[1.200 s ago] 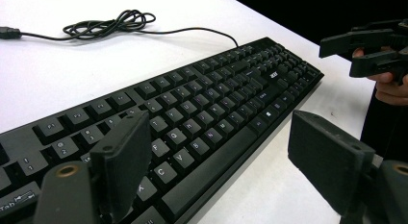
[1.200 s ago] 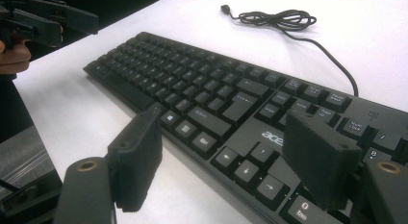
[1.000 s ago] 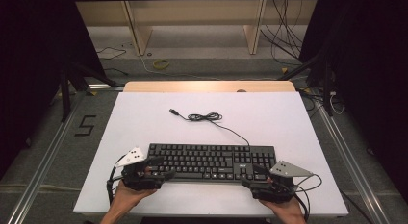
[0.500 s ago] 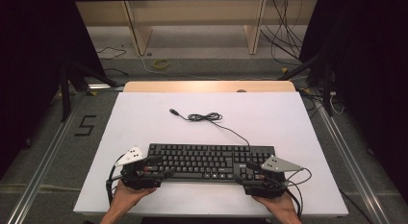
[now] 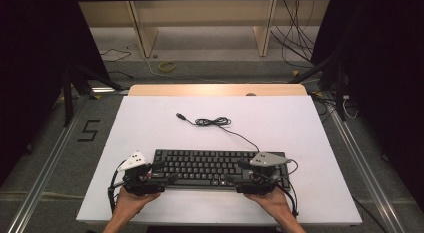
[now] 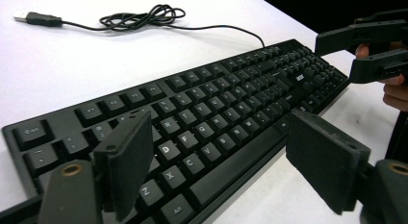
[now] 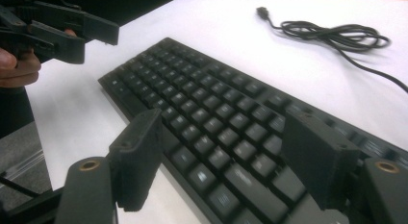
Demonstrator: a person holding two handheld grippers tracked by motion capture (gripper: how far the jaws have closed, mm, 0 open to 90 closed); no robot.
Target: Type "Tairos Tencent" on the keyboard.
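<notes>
The keyboard lies flat near the front edge of the white bench, long side toward the person. Its cable runs from the back right corner to a loose coil and a plug farther up the bench.

The left tool sits at the keyboard's left end, the right tool toward its right end, each held in a hand coming in from the bottom. In the left gripper view the left tool has its jaws spread wide, one over the letter keys, the other out past the front edge above the bench. In the right gripper view the right tool is likewise spread, its jaws straddling the front edge of the keyboard. Neither pinches anything.

The step in hand looks like the approach to a two-ended grasp. Next, each tool likely needs to come down so one jaw goes over the keys and the other under or against the front edge, then close evenly on both ends before any lift, with the trailing cable kept free.
</notes>
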